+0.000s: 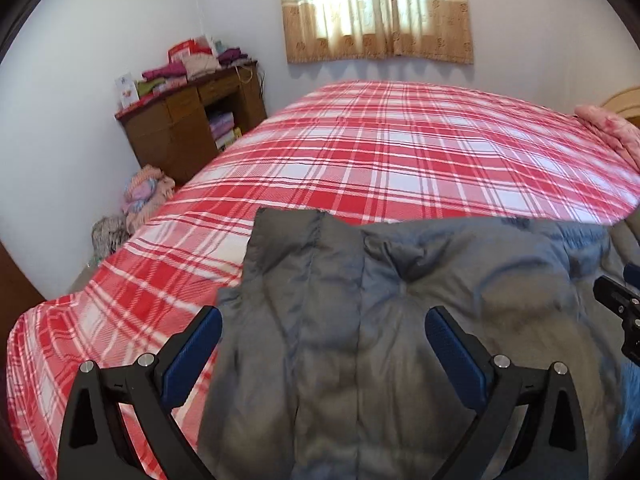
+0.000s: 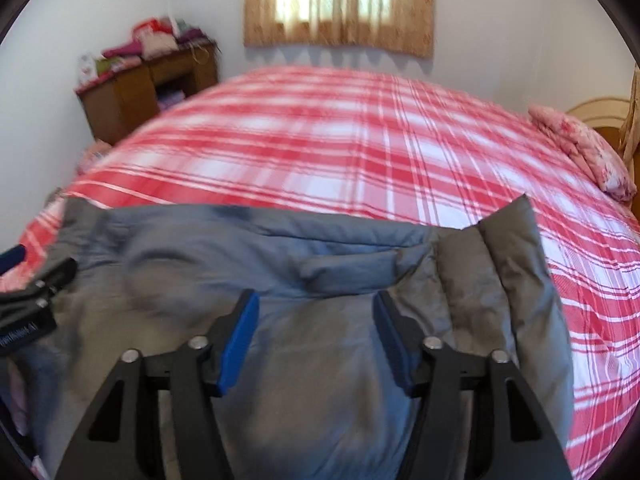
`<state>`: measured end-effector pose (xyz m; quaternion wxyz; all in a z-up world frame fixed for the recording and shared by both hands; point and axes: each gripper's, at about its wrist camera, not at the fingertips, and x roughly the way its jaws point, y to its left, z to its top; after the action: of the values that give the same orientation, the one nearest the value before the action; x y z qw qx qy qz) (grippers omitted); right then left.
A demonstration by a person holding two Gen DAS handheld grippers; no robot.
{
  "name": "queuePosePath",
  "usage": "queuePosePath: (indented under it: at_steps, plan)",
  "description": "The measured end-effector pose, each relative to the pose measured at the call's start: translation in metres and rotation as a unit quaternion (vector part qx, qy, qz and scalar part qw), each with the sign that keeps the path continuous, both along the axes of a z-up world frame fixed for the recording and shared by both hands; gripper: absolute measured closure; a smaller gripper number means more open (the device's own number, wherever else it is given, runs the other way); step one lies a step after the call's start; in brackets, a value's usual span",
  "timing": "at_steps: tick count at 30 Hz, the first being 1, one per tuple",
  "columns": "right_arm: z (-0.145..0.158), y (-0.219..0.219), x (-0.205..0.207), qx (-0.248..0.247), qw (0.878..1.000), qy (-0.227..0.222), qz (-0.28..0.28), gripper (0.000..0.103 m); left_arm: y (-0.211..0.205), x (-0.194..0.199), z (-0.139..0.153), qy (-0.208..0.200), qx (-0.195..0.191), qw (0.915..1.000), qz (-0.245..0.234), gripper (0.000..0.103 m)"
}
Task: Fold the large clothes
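Observation:
A grey padded jacket [image 1: 384, 320] lies on the near part of the bed, spread across both views [image 2: 320, 360]. My left gripper [image 1: 322, 320] hovers over its left side with jaws wide apart, the blue pads [image 1: 192, 360] clear of the fabric. My right gripper [image 2: 316, 300] stands open above the jacket's right part, near a quilted flap [image 2: 504, 264] that sticks up; the cloth lies under the pads, not pinched. Each gripper shows at the edge of the other's view: the right one [image 1: 620, 312] and the left one [image 2: 28, 292].
The bed carries a red and white plaid cover [image 1: 400, 152]. A folded pink quilt [image 2: 584, 152] lies by the wooden headboard [image 2: 596, 116] at the right. A brown desk [image 1: 188, 128] stacked with clothes stands in the far left corner, with a heap of laundry [image 1: 140, 200] on the floor beside it.

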<state>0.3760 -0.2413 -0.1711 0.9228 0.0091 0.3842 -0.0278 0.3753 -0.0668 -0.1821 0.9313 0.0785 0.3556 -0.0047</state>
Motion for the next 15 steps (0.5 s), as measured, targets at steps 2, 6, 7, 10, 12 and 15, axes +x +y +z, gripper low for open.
queuePosePath:
  at_steps: [2, 6, 7, 10, 12, 15]
  plan:
    - [-0.013, 0.014, 0.0, -0.008, 1.0, 0.019, 0.01, 0.034, -0.003, -0.002, -0.015, 0.009, 0.024, 0.9997, 0.003, 0.001]
    - [-0.037, 0.025, 0.001, -0.04, 0.999, 0.029, 0.011, 0.034, -0.001, -0.001, -0.039, 0.006, 0.027, 0.9994, 0.021, 0.001]
    - [-0.04, 0.025, 0.002, -0.042, 0.999, 0.03, 0.01, 0.034, 0.0, -0.002, -0.04, 0.003, 0.024, 0.9994, 0.023, 0.001]
    - [-0.049, 0.03, 0.006, -0.065, 0.997, 0.03, 0.014, 0.033, -0.002, 0.002, -0.044, 0.003, 0.021, 0.9994, 0.027, 0.001]
    - [-0.054, 0.031, 0.008, -0.071, 0.997, 0.032, 0.012, 0.033, -0.004, 0.004, -0.046, 0.006, 0.024, 0.9993, 0.028, 0.001]
    - [-0.056, 0.03, 0.009, -0.067, 0.997, 0.037, 0.013, 0.033, -0.005, 0.006, -0.047, 0.015, 0.03, 0.9991, 0.027, 0.001]
